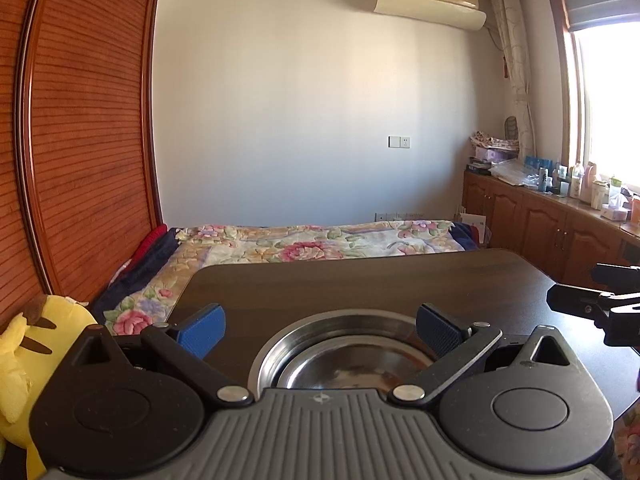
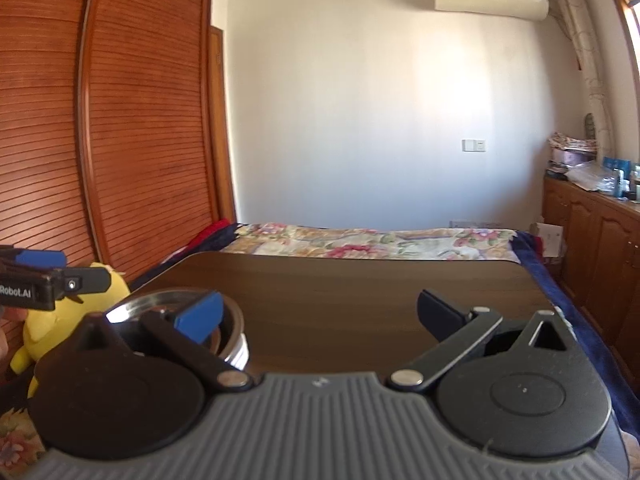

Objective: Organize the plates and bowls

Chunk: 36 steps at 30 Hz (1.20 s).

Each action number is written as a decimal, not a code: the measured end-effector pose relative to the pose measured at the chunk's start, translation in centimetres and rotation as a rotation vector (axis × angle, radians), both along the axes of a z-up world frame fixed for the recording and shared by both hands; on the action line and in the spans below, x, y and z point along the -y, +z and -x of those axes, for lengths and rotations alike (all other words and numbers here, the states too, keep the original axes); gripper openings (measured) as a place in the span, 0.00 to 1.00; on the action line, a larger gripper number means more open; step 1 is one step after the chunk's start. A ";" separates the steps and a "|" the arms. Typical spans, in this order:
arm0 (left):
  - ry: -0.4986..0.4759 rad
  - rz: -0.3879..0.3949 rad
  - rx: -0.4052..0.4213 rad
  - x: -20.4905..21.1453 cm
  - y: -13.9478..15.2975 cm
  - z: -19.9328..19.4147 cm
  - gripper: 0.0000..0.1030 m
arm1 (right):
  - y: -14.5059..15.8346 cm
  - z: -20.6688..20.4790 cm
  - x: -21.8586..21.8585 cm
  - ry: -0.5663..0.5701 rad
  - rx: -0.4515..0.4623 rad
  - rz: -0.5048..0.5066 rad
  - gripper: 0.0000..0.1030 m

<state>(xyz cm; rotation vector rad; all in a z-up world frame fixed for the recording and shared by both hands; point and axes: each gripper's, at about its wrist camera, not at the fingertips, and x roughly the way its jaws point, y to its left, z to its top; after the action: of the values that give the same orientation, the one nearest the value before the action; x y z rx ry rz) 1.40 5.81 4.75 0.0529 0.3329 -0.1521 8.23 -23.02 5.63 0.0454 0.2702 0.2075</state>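
A stack of shiny steel bowls [image 1: 340, 354] rests on the dark wooden table [image 1: 360, 280], a smaller bowl nested inside a wider one. My left gripper [image 1: 320, 330] hangs just above and behind the stack, its blue pads wide apart and touching nothing. In the right wrist view the same steel bowls [image 2: 176, 320] sit at the lower left, partly hidden by my left finger. My right gripper [image 2: 320, 318] is open over bare tabletop [image 2: 360, 292], to the right of the bowls. The left gripper's tip [image 2: 56, 276] shows at the left edge.
A bed with a floral quilt [image 1: 320, 240] lies beyond the table's far edge. A yellow plush toy [image 1: 36, 344] sits at the table's left, by the wooden wardrobe [image 1: 88, 140]. Wooden cabinets [image 1: 560, 224] with bottles line the right wall under the window.
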 end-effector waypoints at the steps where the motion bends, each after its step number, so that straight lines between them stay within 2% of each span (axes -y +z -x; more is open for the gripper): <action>1: 0.002 -0.004 0.001 0.3 0.1 0.0 1.00 | 0.1 0.0 0.2 -0.006 -0.002 -0.004 1.00; 18: -0.023 -0.012 0.002 3.4 0.7 1.4 1.00 | 1.6 2.1 1.5 -0.121 0.037 0.007 1.00; 36: 0.010 -0.023 -0.013 3.3 -0.8 2.1 1.00 | 0.3 2.8 1.4 -0.141 0.001 0.014 1.00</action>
<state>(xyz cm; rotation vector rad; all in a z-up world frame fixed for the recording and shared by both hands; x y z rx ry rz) -0.66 2.50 3.96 0.0728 0.3479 -0.1384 5.39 -24.42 5.95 0.0508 0.2667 0.0651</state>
